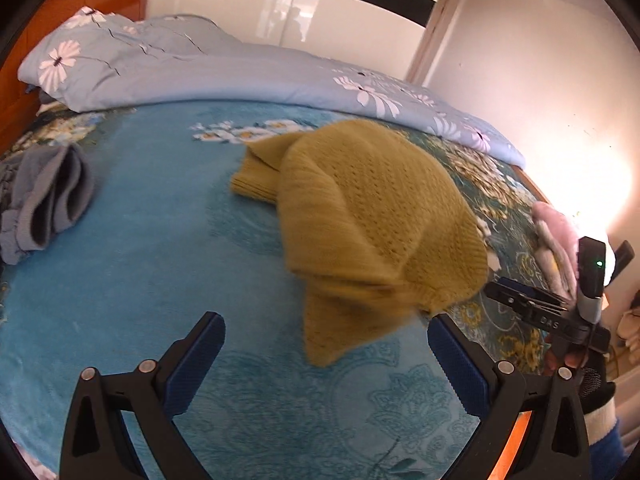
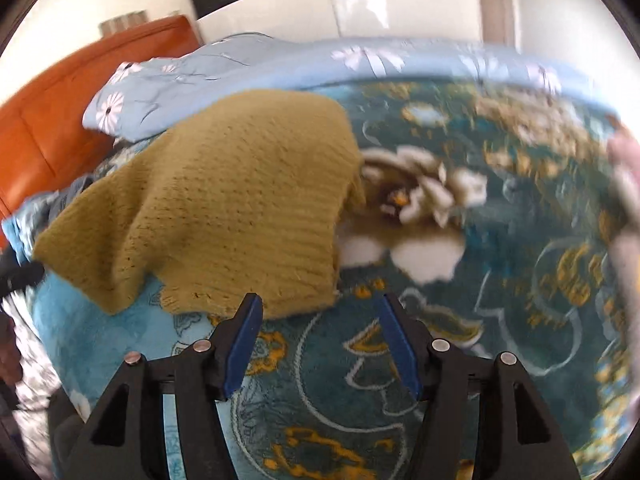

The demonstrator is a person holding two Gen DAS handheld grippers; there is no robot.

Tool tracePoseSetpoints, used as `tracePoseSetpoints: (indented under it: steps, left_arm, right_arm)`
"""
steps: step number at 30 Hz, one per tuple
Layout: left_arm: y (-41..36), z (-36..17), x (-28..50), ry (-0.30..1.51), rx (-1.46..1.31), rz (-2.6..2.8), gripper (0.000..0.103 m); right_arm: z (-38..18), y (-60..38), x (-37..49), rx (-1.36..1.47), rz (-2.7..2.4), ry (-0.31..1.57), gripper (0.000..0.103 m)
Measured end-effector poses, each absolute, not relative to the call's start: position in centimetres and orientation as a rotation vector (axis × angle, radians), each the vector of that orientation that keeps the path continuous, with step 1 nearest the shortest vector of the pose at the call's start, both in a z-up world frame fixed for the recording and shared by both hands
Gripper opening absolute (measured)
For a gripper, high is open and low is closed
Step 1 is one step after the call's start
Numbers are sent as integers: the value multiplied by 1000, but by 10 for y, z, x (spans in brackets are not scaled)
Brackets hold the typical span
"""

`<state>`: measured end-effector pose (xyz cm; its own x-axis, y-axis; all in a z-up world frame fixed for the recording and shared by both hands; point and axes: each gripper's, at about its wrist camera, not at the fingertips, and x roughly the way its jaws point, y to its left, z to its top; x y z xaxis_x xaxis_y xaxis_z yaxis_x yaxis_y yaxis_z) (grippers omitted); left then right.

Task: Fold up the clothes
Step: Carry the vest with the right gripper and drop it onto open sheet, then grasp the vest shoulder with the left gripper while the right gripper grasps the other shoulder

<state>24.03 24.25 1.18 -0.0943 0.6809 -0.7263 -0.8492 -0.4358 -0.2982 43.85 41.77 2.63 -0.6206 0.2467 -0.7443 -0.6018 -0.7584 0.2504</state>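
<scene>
Left wrist view shows a yellow sweater [image 1: 360, 208] lying in a loose heap on the blue blanket [image 1: 140, 280] that covers the bed; the heap sits from the middle out toward 3 o'clock, with one flap hanging down toward 6 o'clock; the left gripper [image 1: 326, 356] has its jaws wide apart with nothing between them, and the flap's tip is just ahead of them; the right gripper [image 1: 516, 300] shows at 3 o'clock, right at the sweater's edge; from this side I cannot tell if it touches the knit.

Right wrist view shows the same sweater [image 2: 224, 208] from 9 o'clock to the middle; the right gripper [image 2: 320, 340] has its jaws apart and empty; the left one sits just at the near hem, so no cloth is held yet; this picture is blurry, so small things are hard to see.

A gray garment [image 1: 44, 200] lies bunched at 9 o'clock, well apart from the sweater; a pink one [image 1: 556, 236] lies at 3 o'clock near the bed's edge; a light blue quilt [image 1: 200, 68] is piled at 12 o'clock.

I think the step now is to grab the sweater and spread it flat; it would go best if each gripper pinched one corner of the hem, not the thick middle, then pulled gently apart; the knit is soft and floppy, so it may bunch or slip from a small bite.
</scene>
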Motion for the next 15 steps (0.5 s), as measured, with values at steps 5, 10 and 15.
tracePoseSetpoints:
  steps: [5,10,15]
  left_arm:
    - [256,2,252,274,-1073,1724,103]
    - [271,-8,247,284,-1102,1742,102]
    - [261,-12,234,204,-1122,1742,102]
  right_arm:
    - [19,414,430,-932,2383,783,62]
    - [11,402,423,-897,2430,955,64]
    - [11,393,442,-869,2433,1119,64]
